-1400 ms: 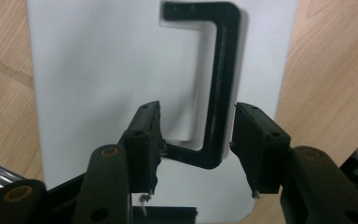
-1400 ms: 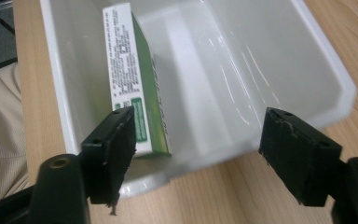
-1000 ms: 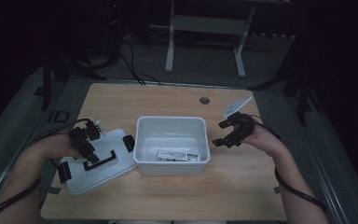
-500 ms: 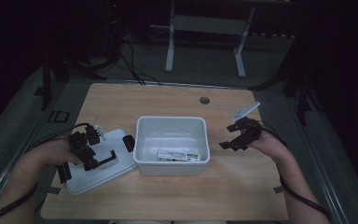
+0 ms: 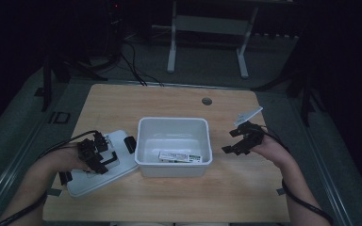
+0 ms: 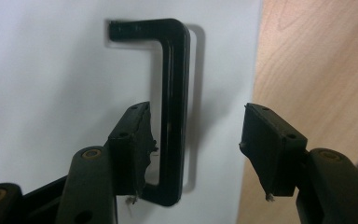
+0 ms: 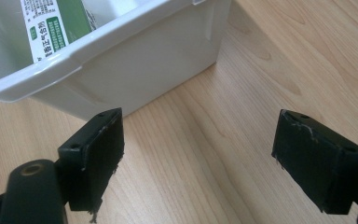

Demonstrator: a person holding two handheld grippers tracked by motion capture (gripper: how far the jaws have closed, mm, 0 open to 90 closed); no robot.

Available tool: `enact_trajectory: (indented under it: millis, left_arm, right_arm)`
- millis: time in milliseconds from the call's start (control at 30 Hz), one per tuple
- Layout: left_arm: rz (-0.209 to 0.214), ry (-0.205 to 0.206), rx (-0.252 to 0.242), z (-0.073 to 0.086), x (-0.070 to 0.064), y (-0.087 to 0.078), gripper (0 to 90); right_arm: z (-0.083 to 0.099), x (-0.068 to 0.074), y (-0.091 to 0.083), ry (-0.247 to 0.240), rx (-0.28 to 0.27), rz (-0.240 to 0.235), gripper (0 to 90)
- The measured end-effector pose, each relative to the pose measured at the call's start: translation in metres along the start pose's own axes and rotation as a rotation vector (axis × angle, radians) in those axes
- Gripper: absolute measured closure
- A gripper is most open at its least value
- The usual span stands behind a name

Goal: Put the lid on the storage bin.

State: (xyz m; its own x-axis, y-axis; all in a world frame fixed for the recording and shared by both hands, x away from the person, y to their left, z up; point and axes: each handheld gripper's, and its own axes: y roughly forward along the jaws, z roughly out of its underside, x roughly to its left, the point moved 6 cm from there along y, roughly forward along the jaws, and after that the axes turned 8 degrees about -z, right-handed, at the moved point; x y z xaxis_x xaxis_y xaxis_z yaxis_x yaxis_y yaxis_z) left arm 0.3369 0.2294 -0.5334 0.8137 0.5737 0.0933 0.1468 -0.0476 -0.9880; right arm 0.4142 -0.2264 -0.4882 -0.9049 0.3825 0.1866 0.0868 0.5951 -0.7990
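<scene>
A white plastic bin (image 5: 174, 167) stands mid-table with a green-and-white box (image 5: 180, 156) lying inside. Its white lid (image 5: 94, 181) lies flat to the left, black handle (image 6: 173, 93) facing up. My left gripper (image 5: 99, 159) hovers over the lid, open, its jaws straddling the handle (image 5: 108, 158) without closing on it; in the left gripper view (image 6: 195, 151) the bar runs just inside the left jaw. My right gripper (image 5: 238, 141) is open above bare wood to the right of the bin, holding nothing; in the right gripper view (image 7: 198, 158) the bin wall (image 7: 135, 70) and the box (image 7: 53, 25) lie ahead.
The wooden table (image 5: 169, 101) has a round cable hole (image 5: 207, 101) near its far edge. Black clips (image 5: 130, 143) sit at the lid's ends. Cables trail from both grippers off the near edge. A metal stand (image 5: 207, 28) is on the dark floor beyond.
My right gripper has drawn away from the bin toward the right. The left gripper has stayed over the lid's handle, shifting only slightly.
</scene>
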Motion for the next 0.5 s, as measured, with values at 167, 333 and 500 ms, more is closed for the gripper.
enact_trajectory:
  millis: [167, 333, 500]
  left_arm:
    - [-0.023, 0.002, 0.008, -0.0028, 0.0016, 0.0047, 44.0]
    - [-0.030, -0.001, 0.012, -0.0045, 0.0033, 0.0105, 47.4]
    - [-0.069, -0.005, 0.015, -0.0057, 0.0084, 0.0082, 54.2]
  right_arm:
    - [-0.0008, 0.0004, 0.0027, 0.001, -0.002, -0.011, 16.3]
    - [0.0003, 0.0000, 0.0045, 0.004, 0.000, -0.019, 16.4]
    - [0.0026, -0.0010, 0.0038, 0.012, -0.003, -0.023, 16.6]
